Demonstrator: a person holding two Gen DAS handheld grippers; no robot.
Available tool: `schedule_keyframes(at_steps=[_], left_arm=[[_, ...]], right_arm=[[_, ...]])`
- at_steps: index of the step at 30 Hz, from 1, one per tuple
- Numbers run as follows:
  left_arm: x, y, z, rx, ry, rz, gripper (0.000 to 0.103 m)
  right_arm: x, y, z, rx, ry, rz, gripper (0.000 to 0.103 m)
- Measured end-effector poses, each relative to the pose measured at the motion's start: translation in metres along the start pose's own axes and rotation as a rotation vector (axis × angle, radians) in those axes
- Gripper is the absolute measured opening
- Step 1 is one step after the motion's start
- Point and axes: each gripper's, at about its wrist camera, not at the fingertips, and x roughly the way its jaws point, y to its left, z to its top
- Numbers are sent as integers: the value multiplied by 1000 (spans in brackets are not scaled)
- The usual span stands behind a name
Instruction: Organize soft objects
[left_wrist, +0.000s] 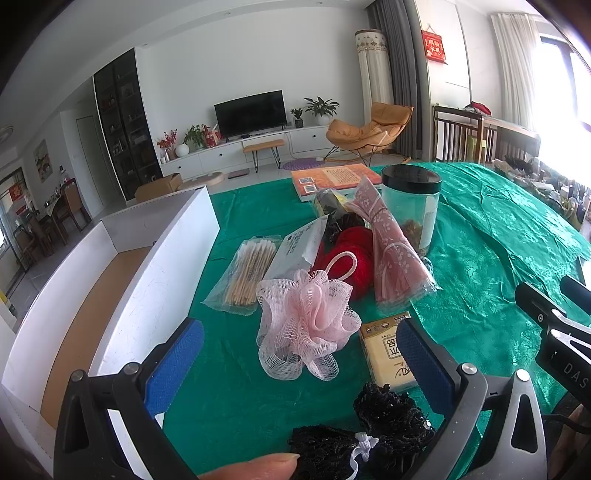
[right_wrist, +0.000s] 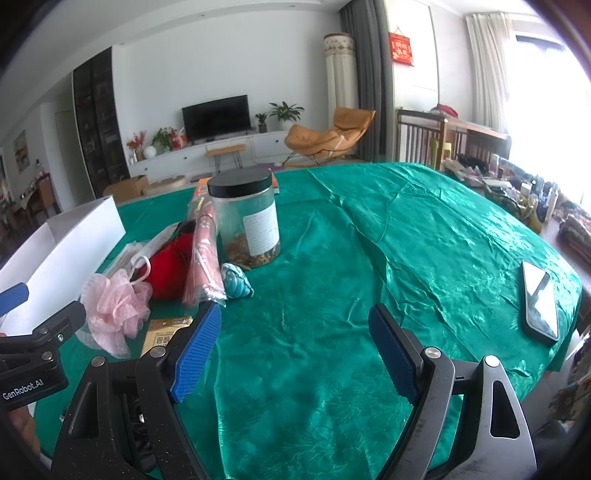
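Both the left gripper (left_wrist: 299, 358) and right gripper (right_wrist: 295, 347) gape empty; closing on the pink mesh pouf (left_wrist: 306, 321) at frame centre could snag its loop on the red yarn (left_wrist: 351, 258).

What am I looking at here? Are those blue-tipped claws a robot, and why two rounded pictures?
No robot: a person holds one two-finger tool in each hand, and each tool carries a wide-angle camera looking along its fingers. One picture comes from the left gripper, the other from the right gripper. Both are open and hold nothing. On the green tablecloth lie a pink bath pouf, red yarn, a cotton swab pack, a tissue pack, black lace fabric, a black-lidded jar and a phone. A white box stands at the left.
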Motion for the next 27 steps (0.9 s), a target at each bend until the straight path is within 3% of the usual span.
schedule_keyframes(at_steps=[14,21,24,27], left_arm=[[2,0,2,9,6,11,103],[-17,50,35,-109,-86,70,103],[-23,71,40,-135,-109,111,103],[-25,85,36,-141,-96,118,103]], right_arm=[[0,0,0,5,1,0,85],[-2,-27,-4,163,-10,26,85],[12,-27,-7,184,67,123,85],[24,14,-10,38,193,412,86]])
